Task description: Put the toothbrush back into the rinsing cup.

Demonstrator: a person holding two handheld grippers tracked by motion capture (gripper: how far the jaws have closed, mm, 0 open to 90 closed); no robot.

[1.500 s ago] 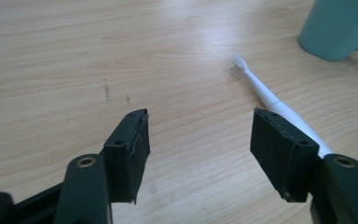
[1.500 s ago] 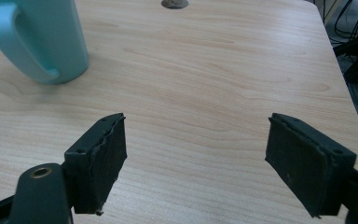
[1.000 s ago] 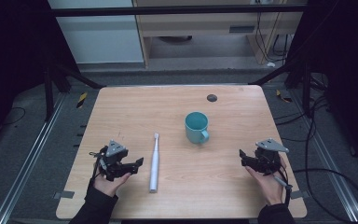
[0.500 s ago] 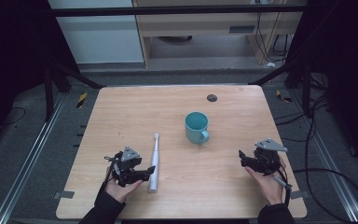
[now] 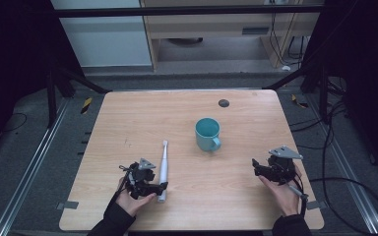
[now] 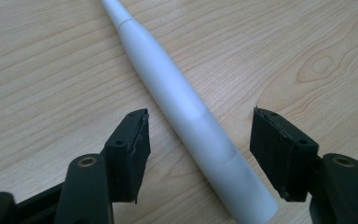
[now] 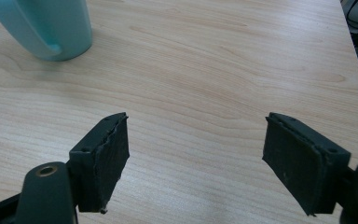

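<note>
Left gripper: we see the left gripper low at the near left of the counter, held in the person's left hand, its grey three-cornered plate on top.
Left jaws: we have them spread wide in the left gripper view, one on each side of the white toothbrush; there is wood showing between each pad and the handle, so nothing is gripped.
Toothbrush: we find it lying flat on the counter, its thick butt end between the left jaws and its slim neck running away from them; from above, the toothbrush points its head toward the far side, left of the mug.
Right gripper: we spot the right gripper at the near right of the counter, in the person's right hand, well apart from the toothbrush.
Right jaws: we see them wide apart in the right gripper view, with bare wood between them and nothing held.
Mug: we have the teal mug upright near the middle of the counter, handle turned toward the near right; in the right gripper view the mug sits up at the far left, well clear of the jaws.
Counter mark: we note a small dark round spot near the far edge, beyond the mug.
</note>
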